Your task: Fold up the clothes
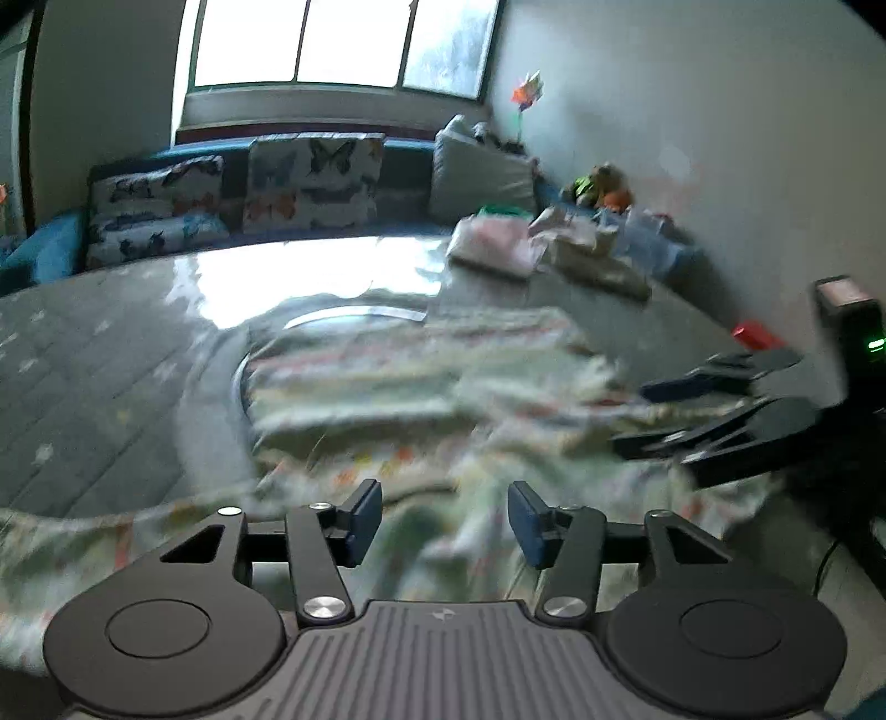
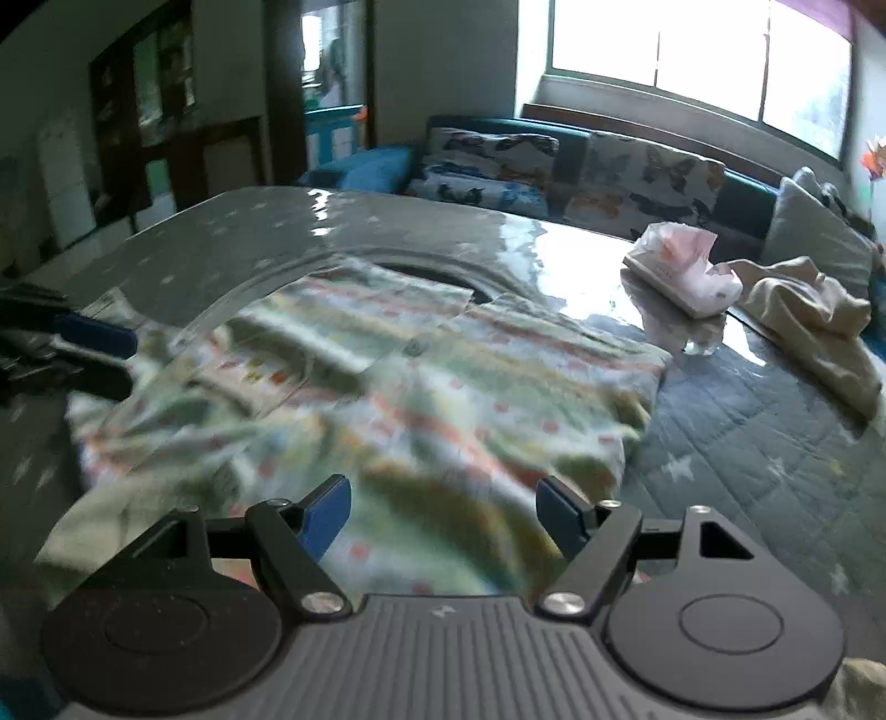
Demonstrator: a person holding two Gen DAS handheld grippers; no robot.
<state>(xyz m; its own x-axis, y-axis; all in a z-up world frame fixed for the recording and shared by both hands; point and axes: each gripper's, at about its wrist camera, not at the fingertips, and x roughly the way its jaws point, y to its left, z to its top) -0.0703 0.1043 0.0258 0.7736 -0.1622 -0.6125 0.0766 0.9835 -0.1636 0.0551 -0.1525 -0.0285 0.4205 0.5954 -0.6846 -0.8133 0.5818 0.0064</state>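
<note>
Shirt (image 2: 387,387) mid-frame looks light and floppy; with your left gripper (image 1: 446,520) and right gripper (image 2: 443,515) both spread and empty, pinch its hem corners.

black left claw (image 1: 444,518), blue pads (image 1: 365,518); silver screws (image 1: 325,606)

Home living rm. Beyond the jaws: blue sofa (image 2: 570,138) w/ butterfly-print cushions (image 1: 315,183) along the far side, big window (image 1: 338,41) above it. Below the jaws, a table (image 2: 221,232) under a grey star-print quilted cloth w/ shiny clear cover. Laundry on it: patterned shirt (image 2: 387,387) right under the jaws, beige garment (image 2: 808,315) far right. Toys (image 1: 601,185) by the wall, doorway (image 2: 332,83) and dark cabinet (image 2: 144,94) far left.
</note>
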